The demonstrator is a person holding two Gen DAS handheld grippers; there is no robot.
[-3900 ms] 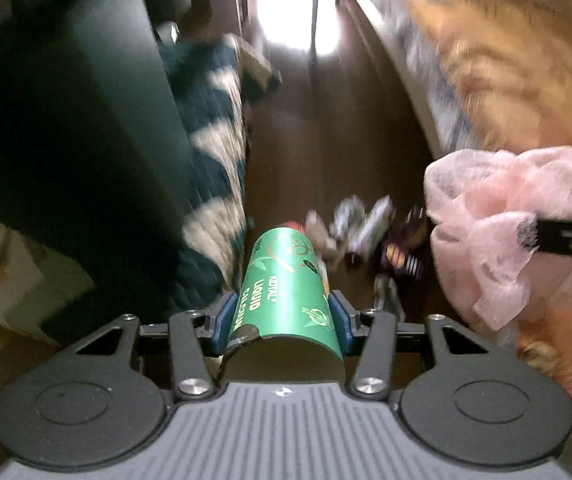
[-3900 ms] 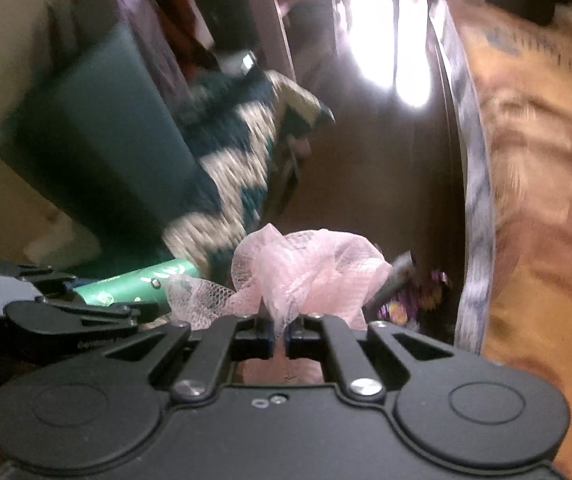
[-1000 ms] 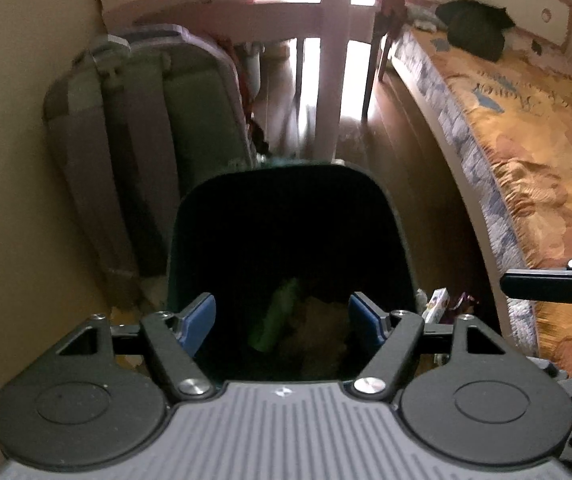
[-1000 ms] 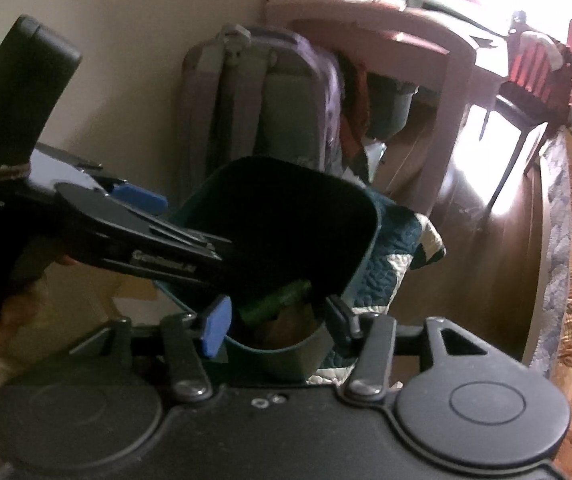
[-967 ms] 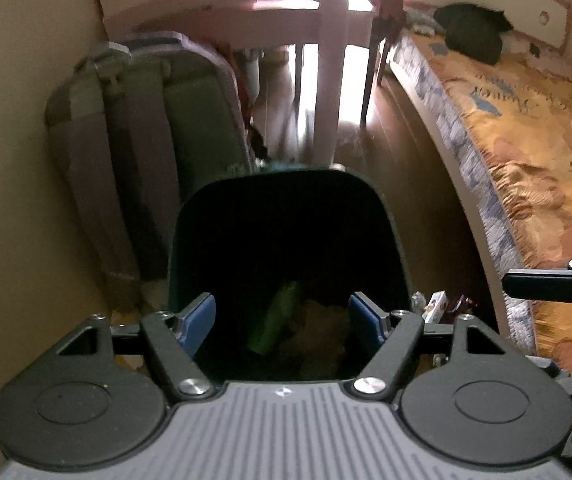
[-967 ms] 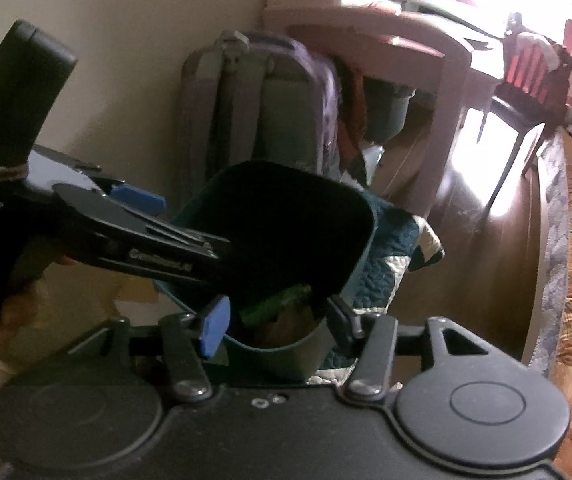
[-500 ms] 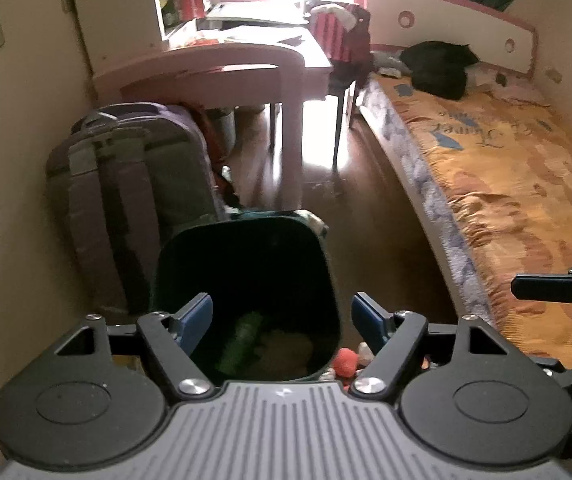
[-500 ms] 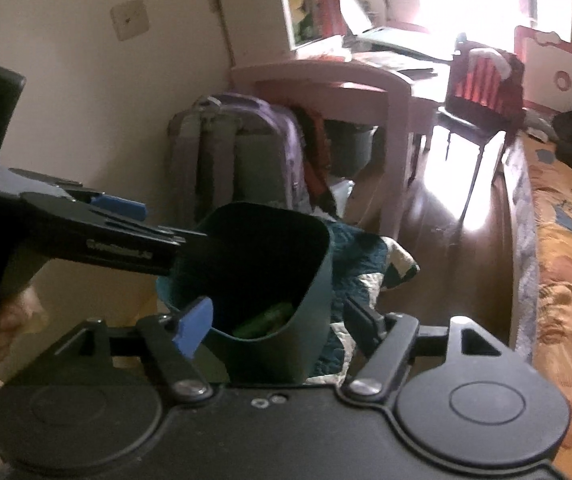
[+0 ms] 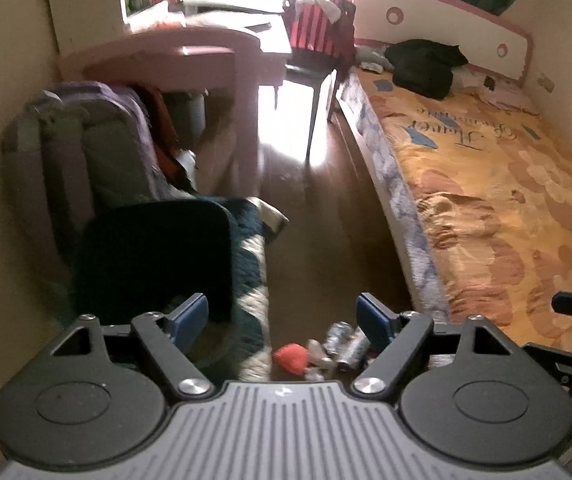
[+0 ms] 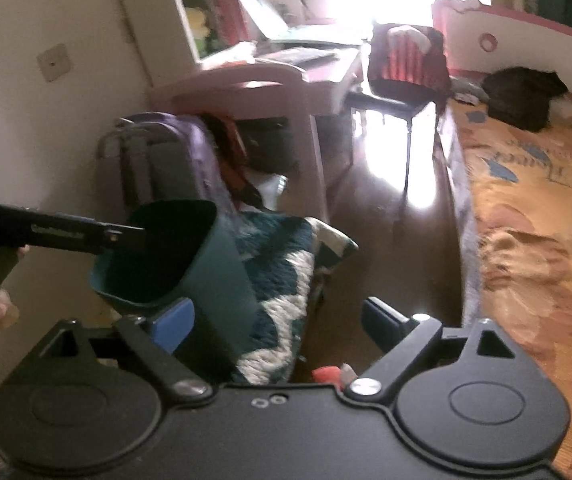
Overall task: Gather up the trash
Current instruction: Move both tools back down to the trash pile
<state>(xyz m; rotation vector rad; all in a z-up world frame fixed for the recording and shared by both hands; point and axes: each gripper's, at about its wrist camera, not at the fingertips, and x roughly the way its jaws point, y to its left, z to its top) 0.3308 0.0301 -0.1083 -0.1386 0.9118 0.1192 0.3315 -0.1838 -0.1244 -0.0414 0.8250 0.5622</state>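
Observation:
A dark green trash bin (image 9: 153, 256) stands on the floor at the left, against a patterned rug. It also shows in the right wrist view (image 10: 181, 264); its inside is dark. Loose trash lies on the floor: a red piece (image 9: 292, 356) and crumpled silvery wrappers (image 9: 346, 344). The red piece also shows in the right wrist view (image 10: 326, 374). My left gripper (image 9: 283, 316) is open and empty, above the rug and the trash. My right gripper (image 10: 277, 322) is open and empty, beside the bin.
A purple-grey backpack (image 9: 81, 148) leans on the wall behind the bin. A pink desk (image 9: 173, 52) and a chair (image 9: 318, 40) stand further back. A bed with an orange cover (image 9: 486, 184) runs along the right. A teal and white rug (image 10: 281, 280) lies by the bin.
Both grippers have pulled back and up from over the bin. The view swung right, so the floor trash now shows between the left fingers. Both stay open.

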